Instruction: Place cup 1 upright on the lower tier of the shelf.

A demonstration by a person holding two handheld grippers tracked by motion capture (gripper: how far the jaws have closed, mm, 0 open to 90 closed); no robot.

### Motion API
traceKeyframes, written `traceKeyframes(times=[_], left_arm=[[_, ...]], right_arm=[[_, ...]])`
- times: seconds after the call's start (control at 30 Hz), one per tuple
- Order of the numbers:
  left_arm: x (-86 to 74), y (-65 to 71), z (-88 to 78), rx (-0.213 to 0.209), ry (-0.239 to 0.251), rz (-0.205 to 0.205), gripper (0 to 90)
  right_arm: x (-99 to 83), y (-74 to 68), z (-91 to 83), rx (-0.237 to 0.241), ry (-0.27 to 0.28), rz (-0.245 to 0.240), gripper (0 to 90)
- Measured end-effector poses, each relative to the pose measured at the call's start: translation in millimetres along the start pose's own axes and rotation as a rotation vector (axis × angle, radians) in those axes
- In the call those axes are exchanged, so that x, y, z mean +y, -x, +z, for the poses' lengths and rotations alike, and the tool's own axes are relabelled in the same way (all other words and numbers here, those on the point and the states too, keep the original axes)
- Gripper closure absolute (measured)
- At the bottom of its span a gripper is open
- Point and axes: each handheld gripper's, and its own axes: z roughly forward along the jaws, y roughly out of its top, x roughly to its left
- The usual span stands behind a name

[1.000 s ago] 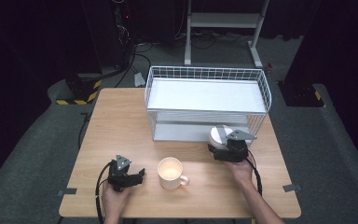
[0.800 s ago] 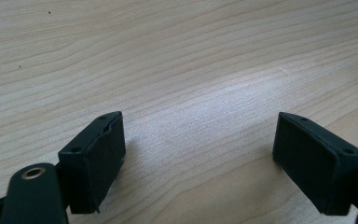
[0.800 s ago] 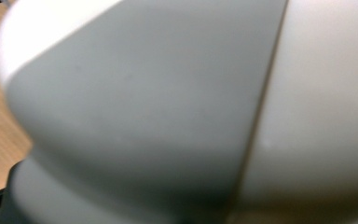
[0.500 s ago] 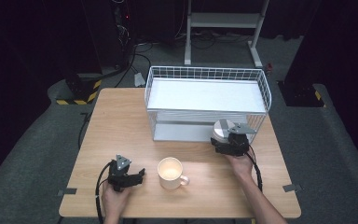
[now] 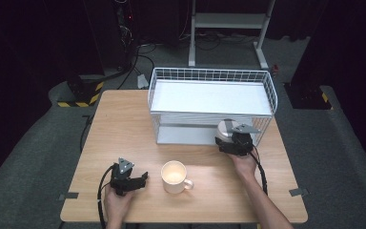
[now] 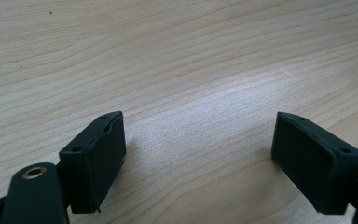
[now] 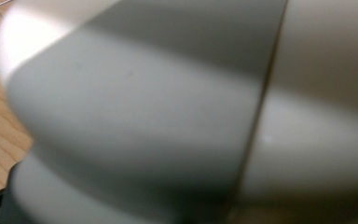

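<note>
While the left tool (image 5: 140, 178) rests spread, the right tool (image 5: 228, 135) pinches a grey bowl (image 5: 225, 128).

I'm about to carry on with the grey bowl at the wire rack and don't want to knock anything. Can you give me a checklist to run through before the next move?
1. Right gripper has the grey bowl: cannot tell. The bowl sits tight against its camera and the jaws are hidden.
2. Bowl lined up with the lower shelf of the wire rack: ok, it is at the rack's front right opening.
3. Clearance to the rack's front wires: cannot tell from these angles.
4. Left gripper free: ok, jaws open over bare table, nothing between them.
5. Mug out of the way: ok, it stands upright on the table between the hands, apart from both grippers.
</note>
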Motion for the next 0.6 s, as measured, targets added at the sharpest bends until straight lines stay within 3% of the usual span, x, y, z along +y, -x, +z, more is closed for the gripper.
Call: traceKeyframes(times=[0.6], left_arm=[[0.1,-0.4,-0.1,0.006,0.002,-0.002,19.1]], right_arm=[[-0.4,3.3,7.9,-0.024,0.035,-0.015,18.5]])
